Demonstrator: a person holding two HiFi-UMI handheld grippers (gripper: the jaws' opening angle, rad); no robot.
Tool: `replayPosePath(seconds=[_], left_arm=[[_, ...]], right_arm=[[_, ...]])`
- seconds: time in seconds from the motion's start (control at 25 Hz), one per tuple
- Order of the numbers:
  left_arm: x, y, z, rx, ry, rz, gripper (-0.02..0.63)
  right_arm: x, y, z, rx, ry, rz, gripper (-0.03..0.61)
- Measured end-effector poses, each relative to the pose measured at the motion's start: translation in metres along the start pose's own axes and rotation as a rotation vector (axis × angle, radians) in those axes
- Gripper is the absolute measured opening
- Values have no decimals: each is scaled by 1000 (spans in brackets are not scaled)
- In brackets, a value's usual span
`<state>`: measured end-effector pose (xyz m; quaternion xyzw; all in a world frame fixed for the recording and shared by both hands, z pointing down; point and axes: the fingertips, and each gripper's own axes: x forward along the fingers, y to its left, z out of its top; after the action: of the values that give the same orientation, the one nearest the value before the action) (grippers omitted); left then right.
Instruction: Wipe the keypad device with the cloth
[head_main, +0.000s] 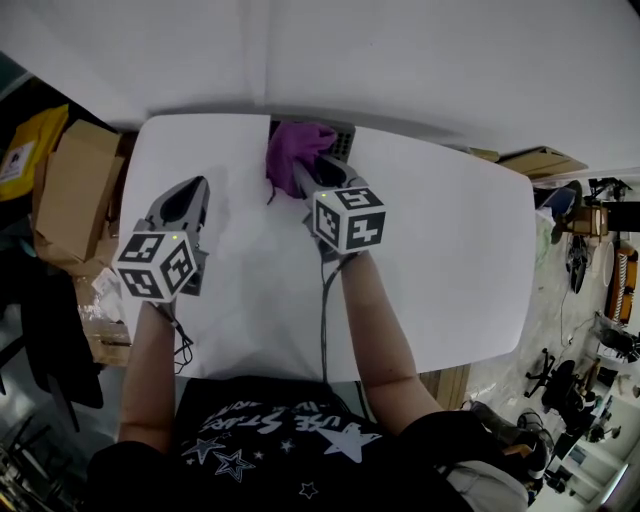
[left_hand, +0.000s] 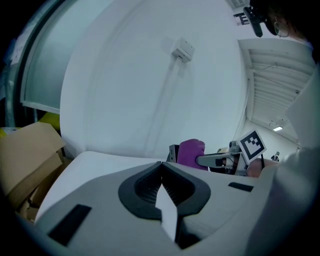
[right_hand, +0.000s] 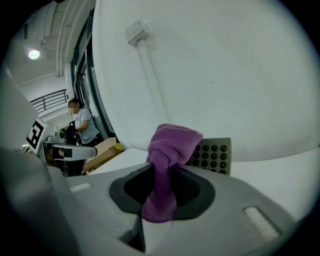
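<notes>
While the right gripper (head_main: 299, 172) has its jaws clamped on a purple cloth (head_main: 297, 145), the wipe itself does not look begun. In the right gripper view the cloth (right_hand: 170, 150) runs up through the closed jaws and bunches into a knot-like wad above them.

The keypad device (head_main: 343, 140) sits at the far edge of the table (head_main: 450, 250), about midway along that edge and close to the wall. From the right jaws it lies straight ahead and slightly to the right, and the wad covers its left part. Its face of dark round keys (right_hand: 212, 155) is turned toward the jaws. With that part hidden, its long axis cannot be told.

The left gripper (head_main: 193, 190) hangs over the table's left side, nearer the person. Its jaws are closed together on nothing (left_hand: 161, 170), and it is well apart from the device.

Judgement: the right gripper is the nearer and carries the cloth. The coming move calls for a short push forward and rightward to lay the wad on the keys.
</notes>
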<state>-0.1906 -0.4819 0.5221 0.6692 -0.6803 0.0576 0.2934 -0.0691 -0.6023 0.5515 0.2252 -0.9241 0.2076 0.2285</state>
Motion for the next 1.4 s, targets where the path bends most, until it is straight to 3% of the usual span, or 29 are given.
replayPosePath(seconds=[0.96,1.4], left_arm=[[12,-55,-9,40,42,-97,8],[-25,-70,-7,62,1,-73,8]], right_arm=[[-70,-95,-11,104,-38,-196,92],[-98,-74,-6,91,-87,-158,92]])
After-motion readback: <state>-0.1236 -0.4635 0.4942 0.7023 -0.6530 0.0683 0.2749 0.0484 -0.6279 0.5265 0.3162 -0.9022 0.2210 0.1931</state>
